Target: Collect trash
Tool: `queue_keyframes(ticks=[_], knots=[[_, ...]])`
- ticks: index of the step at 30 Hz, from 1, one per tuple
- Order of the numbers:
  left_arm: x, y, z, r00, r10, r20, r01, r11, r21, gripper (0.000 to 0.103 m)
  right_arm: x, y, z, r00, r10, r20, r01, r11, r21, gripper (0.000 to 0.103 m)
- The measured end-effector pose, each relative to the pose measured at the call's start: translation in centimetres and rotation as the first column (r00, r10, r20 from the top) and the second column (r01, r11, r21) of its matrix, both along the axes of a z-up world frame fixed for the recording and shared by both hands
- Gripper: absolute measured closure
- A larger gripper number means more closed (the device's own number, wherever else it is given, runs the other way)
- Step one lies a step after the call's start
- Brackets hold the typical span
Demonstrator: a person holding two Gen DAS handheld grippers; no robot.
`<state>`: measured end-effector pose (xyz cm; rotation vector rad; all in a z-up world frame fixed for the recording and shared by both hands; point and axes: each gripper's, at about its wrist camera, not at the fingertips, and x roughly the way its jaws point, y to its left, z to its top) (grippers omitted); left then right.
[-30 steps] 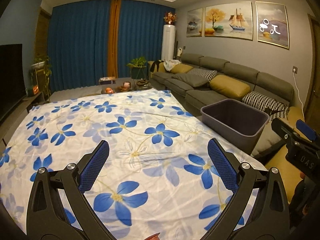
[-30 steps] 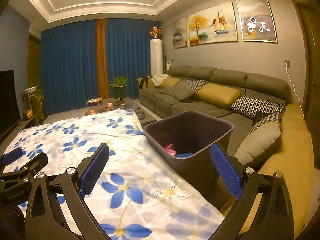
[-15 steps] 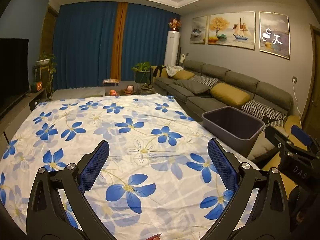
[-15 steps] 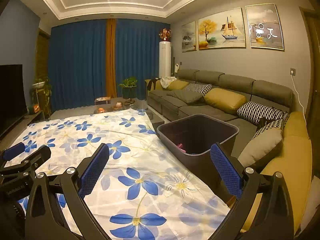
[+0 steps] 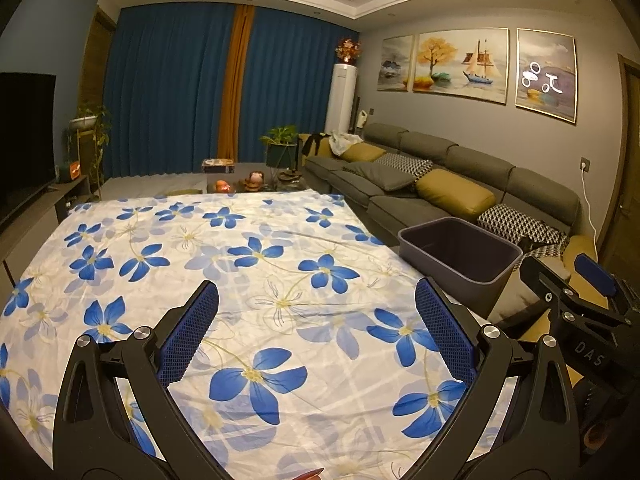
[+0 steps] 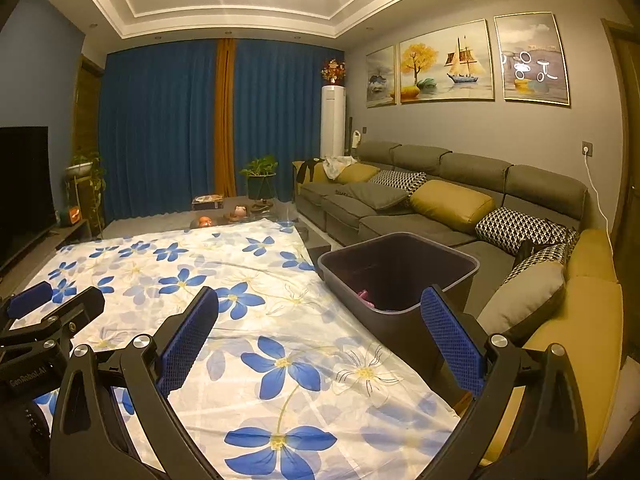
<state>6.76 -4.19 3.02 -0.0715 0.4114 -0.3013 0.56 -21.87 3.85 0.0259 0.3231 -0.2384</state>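
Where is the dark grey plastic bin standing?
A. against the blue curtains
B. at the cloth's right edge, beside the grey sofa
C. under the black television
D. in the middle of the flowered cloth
B: the dark grey plastic bin stands at the right edge of the white cloth with blue flowers, next to the grey sofa.

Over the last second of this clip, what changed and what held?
Both grippers pulled back and rose: the bin shrank in each view, and more of the floral cloth shows. Left gripper and right gripper stayed open and empty. Pink trash stayed in the bin, bin beside the sofa.
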Motion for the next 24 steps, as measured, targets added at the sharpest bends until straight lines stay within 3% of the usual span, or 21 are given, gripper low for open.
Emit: queue_keyframes(ticks=[24], knots=[[-0.12, -0.19, 0.26, 1.0, 0.013, 0.005, -0.013, 1.0, 0.01, 0.006, 0.21, 0.23, -0.21, 1.0, 0.005, -0.003, -0.005, 1.0, 0.004, 0.006]])
